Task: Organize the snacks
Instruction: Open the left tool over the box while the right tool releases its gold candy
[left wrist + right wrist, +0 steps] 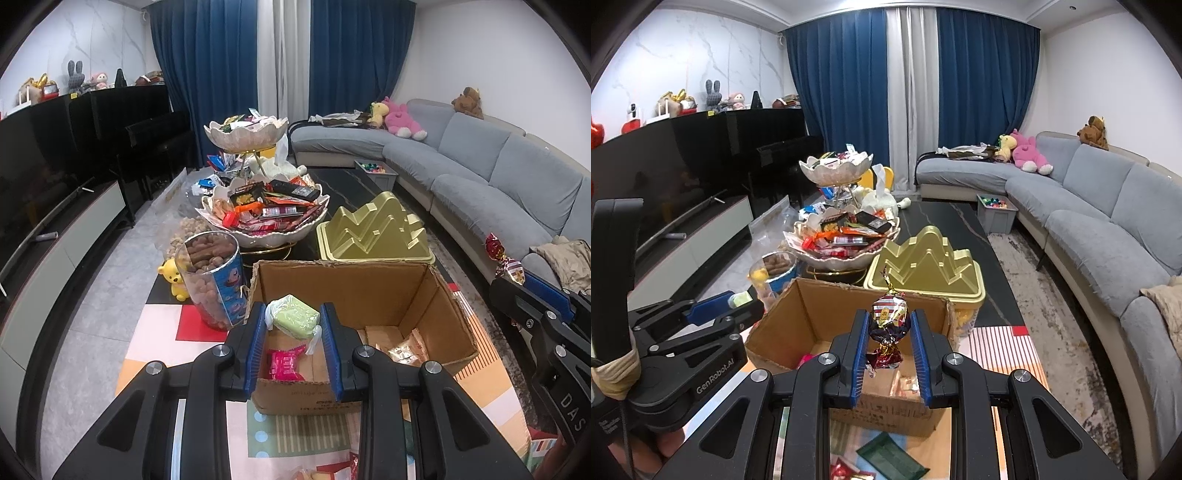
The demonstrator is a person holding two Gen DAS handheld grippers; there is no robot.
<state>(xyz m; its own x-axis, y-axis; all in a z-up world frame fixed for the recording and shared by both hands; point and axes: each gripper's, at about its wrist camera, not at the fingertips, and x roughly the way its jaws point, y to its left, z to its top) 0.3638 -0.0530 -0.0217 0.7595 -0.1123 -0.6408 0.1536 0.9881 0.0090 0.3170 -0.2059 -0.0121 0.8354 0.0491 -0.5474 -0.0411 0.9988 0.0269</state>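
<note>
An open cardboard box (pixel 354 284) (pixel 820 306) stands on the table in front of me, with a pink packet (pixel 286 363) and gold sachets (pixel 406 349) on its floor. My left gripper (pixel 293 317) is shut on a green wrapped snack (pixel 295 317), held over the box's near left corner; it also shows in the right wrist view as the left gripper (pixel 738 301). My right gripper (pixel 888 325) is shut on a foil-wrapped candy (pixel 888 321) with twisted ends, above the box's near edge. In the left wrist view the same candy (pixel 504 254) sticks up at the far right.
Behind the box stand a gold mountain-shaped lidded container (pixel 375 232), a two-tier shell-shaped bowl stand heaped with snacks (pixel 264 214), and a clear tub of brown snacks (pixel 214 277) beside a yellow bear figure (pixel 173 277). A grey sofa (pixel 480 173) runs along the right; a dark TV unit is left.
</note>
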